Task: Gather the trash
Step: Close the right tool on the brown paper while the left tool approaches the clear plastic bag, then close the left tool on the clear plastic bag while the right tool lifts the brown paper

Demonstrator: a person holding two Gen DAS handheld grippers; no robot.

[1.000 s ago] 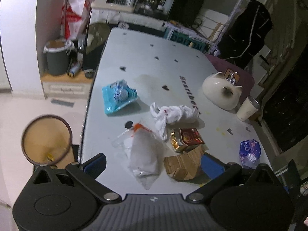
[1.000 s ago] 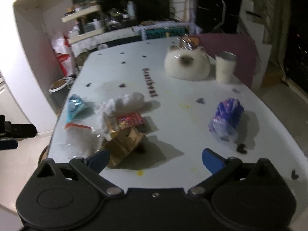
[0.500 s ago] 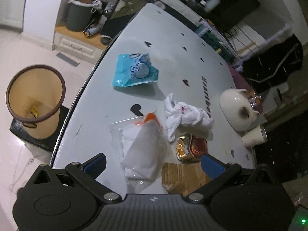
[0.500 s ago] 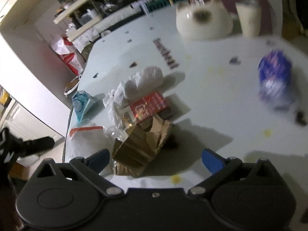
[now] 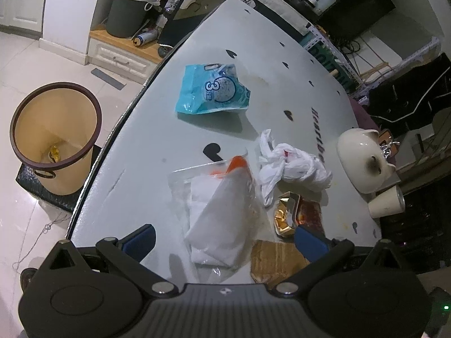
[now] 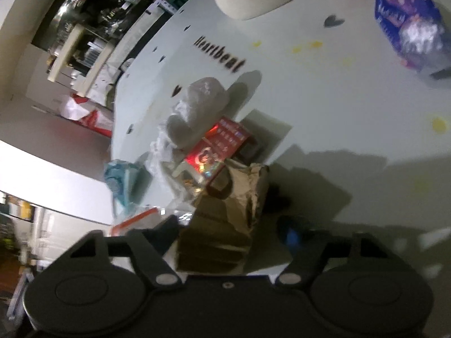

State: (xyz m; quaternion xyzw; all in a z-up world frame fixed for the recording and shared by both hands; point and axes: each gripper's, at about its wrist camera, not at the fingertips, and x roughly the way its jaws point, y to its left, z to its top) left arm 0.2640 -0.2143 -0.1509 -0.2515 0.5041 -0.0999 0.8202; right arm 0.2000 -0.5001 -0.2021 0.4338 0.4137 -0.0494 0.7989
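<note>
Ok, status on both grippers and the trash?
Left gripper open over clear bag. Right gripper closing around brown paper. Nothing blocking.

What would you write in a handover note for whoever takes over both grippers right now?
Left gripper: open, empty, over the clear plastic bag.
Right gripper: closing around the torn brown cardboard, not yet clamped.
On the table: blue wrapper, crumpled white bag, red-and-gold packet, purple wrapper.
Tan bin stands on the floor beside the table and holds one small scrap.
Left to do: bin every piece.
</note>
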